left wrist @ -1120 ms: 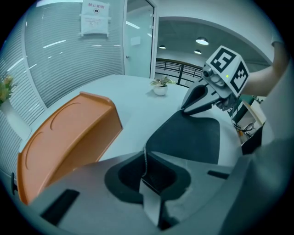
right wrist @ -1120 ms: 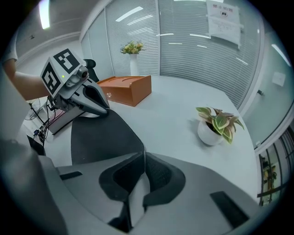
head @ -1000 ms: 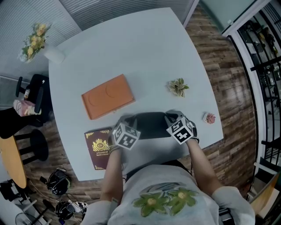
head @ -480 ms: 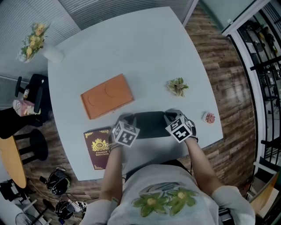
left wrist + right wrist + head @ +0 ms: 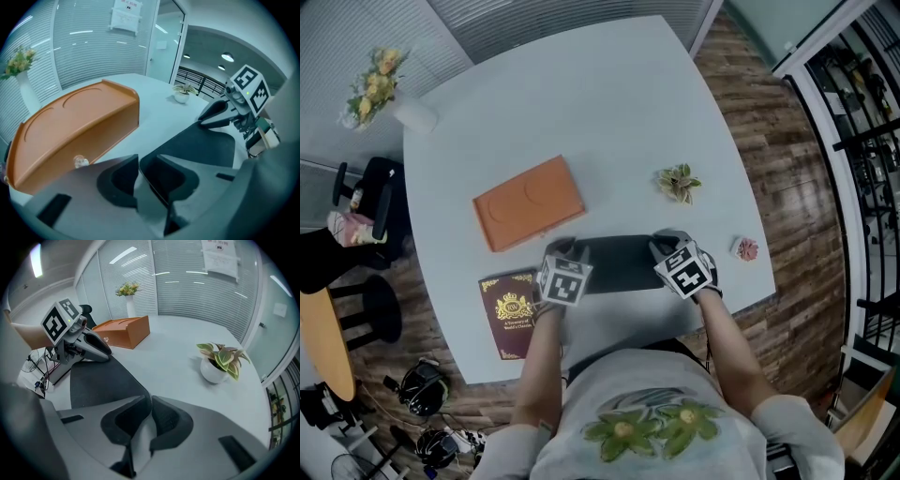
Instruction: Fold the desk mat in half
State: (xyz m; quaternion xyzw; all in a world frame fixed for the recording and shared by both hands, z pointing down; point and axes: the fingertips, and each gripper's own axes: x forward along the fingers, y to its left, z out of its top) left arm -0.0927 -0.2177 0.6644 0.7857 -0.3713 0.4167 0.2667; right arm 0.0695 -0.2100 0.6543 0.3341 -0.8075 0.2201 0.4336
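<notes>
The dark desk mat lies doubled over on the white table, a narrow strip between my two grippers. My left gripper is at its left end. In the left gripper view the jaws have just been opening, and a gap shows with the mat's edge still between them. My right gripper holds the right end. In the right gripper view its jaws are pinched shut on the mat's edge. Each gripper shows in the other's view: the right gripper and the left gripper.
An orange box sits just behind the left gripper, close to the mat. A maroon book lies at the near left edge. A small potted plant and a pink item are to the right. A flower vase stands far left.
The left gripper's marker cube has rolled a little and shifted slightly towards the mat. The right gripper and the mat stay where they were.
</notes>
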